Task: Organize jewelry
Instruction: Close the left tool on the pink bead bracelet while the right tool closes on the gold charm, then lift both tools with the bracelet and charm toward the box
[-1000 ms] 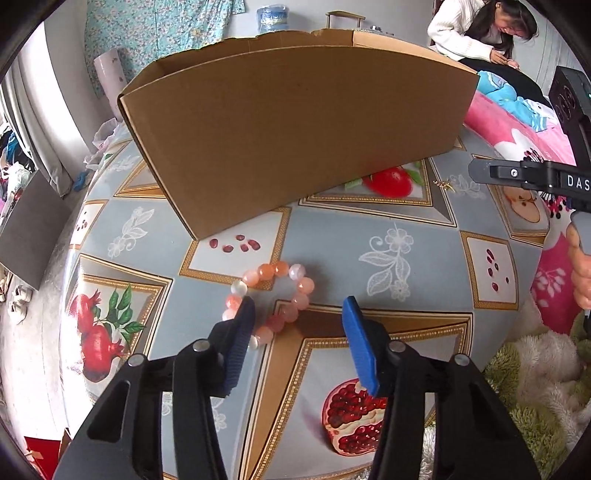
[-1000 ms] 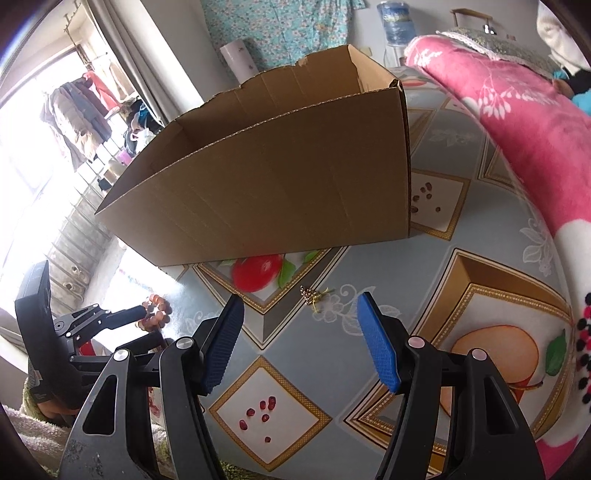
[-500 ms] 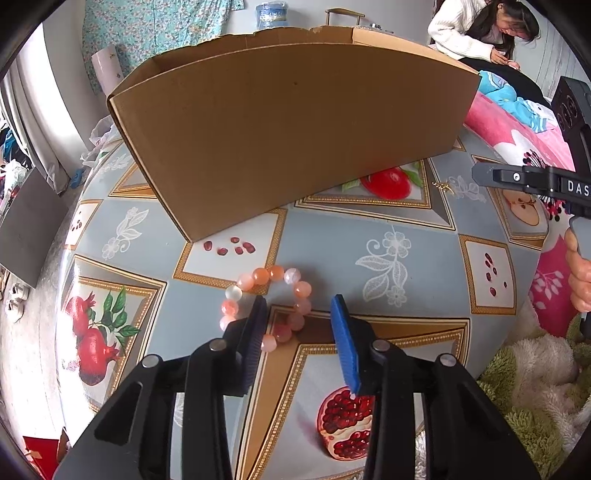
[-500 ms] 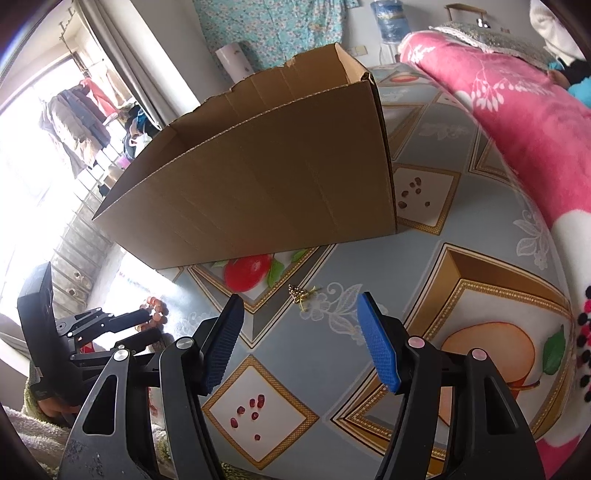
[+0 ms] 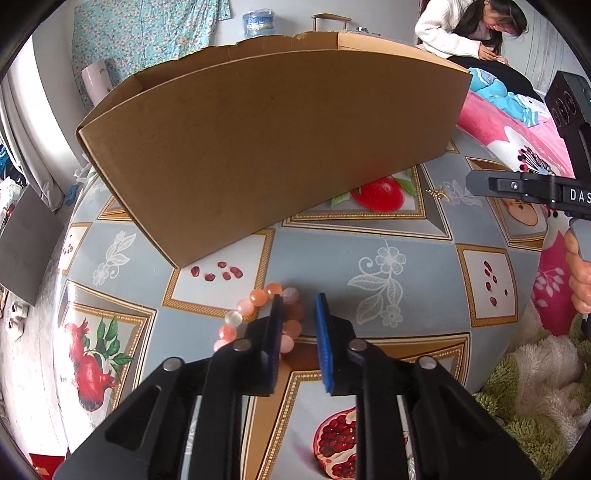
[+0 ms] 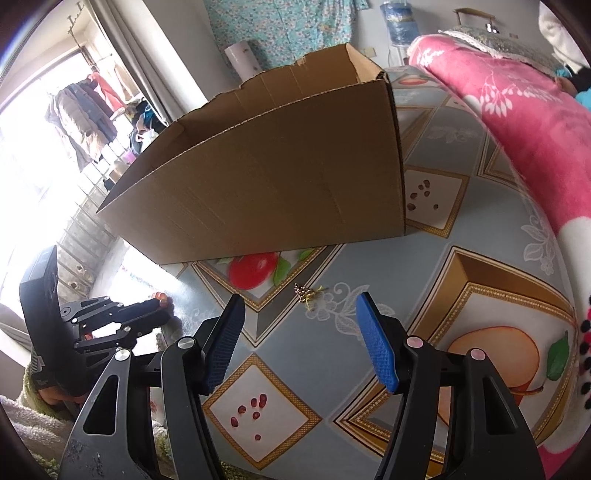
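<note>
A bracelet [image 5: 255,297] of pink and orange beads lies on the patterned tablecloth [image 5: 369,243] in front of a cardboard box [image 5: 266,147]. My left gripper [image 5: 299,306] is down over the bracelet's near right side. Its jaws are closing and stand narrow, with a couple of beads between the blue pads and a sliver of gap still showing. A small gold ornament [image 6: 304,293] lies on the cloth just beyond my right gripper [image 6: 302,299]. The right jaws are wide and closing slightly, with nothing between them. In the right wrist view the left gripper [image 6: 162,306] is at the far left.
The tall open box [image 6: 277,177] fills the back of the table. A pink blanket [image 6: 517,110] runs along the right edge. A fuzzy green cloth [image 5: 535,387] lies at the near right. A person [image 5: 469,29] sits bent over at the back right.
The left jaws have narrowed from wide apart to a slim gap around the bracelet's near beads. The right gripper has stayed over the gold ornament.
</note>
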Demonstrator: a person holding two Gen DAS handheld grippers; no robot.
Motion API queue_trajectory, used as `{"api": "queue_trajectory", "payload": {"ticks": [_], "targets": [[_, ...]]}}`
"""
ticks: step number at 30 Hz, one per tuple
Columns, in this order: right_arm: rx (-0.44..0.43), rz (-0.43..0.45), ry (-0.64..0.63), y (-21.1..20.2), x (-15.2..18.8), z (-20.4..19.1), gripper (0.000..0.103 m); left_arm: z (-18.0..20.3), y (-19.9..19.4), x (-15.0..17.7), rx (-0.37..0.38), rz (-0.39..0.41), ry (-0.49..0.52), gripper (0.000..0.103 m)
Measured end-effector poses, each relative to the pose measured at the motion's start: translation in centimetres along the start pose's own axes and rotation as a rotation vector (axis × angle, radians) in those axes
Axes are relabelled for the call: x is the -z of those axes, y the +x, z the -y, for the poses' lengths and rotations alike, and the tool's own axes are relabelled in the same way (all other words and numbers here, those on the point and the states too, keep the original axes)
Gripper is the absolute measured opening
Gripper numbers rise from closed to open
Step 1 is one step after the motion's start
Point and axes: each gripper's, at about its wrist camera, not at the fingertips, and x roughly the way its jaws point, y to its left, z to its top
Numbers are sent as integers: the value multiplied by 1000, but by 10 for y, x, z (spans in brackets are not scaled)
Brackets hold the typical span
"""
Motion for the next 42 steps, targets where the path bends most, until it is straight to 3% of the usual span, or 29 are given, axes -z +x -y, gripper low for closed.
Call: {"api": "queue_trajectory", "payload": {"ticks": [7, 15, 19, 22, 42], "targets": [[29, -29, -77, 19, -5, -12, 40, 2, 1, 1, -8, 8, -14, 9], [145, -24, -213, 32, -6, -28, 19, 0, 0, 2, -6, 11, -22, 9], [190, -14, -314, 32, 0, -38, 15, 0, 0, 2, -7, 14, -23, 9], [174, -14, -329, 29, 2, -38, 3, 1, 1, 1, -10, 17, -23, 9], [6, 95, -150, -43, -7, -10, 0, -8, -17, 4, 19, 63, -74, 9]]}}
